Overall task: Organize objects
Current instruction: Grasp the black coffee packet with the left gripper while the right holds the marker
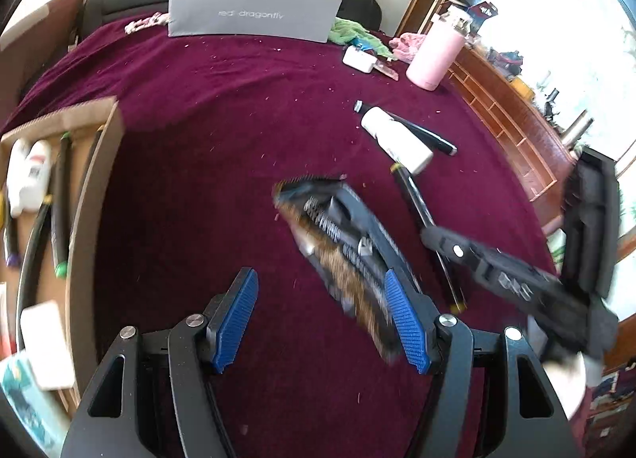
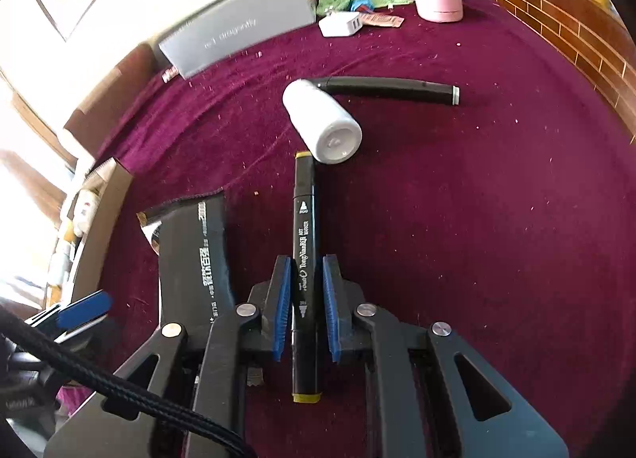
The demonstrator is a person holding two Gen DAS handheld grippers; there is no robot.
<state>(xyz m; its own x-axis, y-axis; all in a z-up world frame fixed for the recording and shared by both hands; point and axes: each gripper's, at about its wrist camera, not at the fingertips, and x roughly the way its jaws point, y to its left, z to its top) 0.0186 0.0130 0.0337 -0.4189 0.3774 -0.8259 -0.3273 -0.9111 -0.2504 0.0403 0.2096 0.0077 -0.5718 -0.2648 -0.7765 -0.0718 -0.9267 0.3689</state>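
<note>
On the maroon cloth (image 2: 477, 219), I'm pinching a black marker (image 2: 304, 243) with the right gripper (image 2: 304, 299): blue pads pressing both sides of its barrel, yellow-capped ends sticking out front and back. Its far tip is lying just beside a white bottle (image 2: 324, 122) on its side, and a second black marker (image 2: 391, 88) is lying behind that bottle.

Left gripper (image 1: 322, 319) is hanging about half spread. A dark blurred packet (image 1: 342, 243) is sitting by its right pad; I can't tell whether the pads are touching it. In the right view that packet (image 2: 194, 255) is showing as black with white print, just left of my right jaws.

At far left, the cardboard box (image 1: 95, 180) is already holding markers and white bottles. A grey box (image 1: 250, 11), white charger (image 1: 359, 58) and pink flask (image 1: 435, 57) are sitting along the far edge, well apart from both grippers.
</note>
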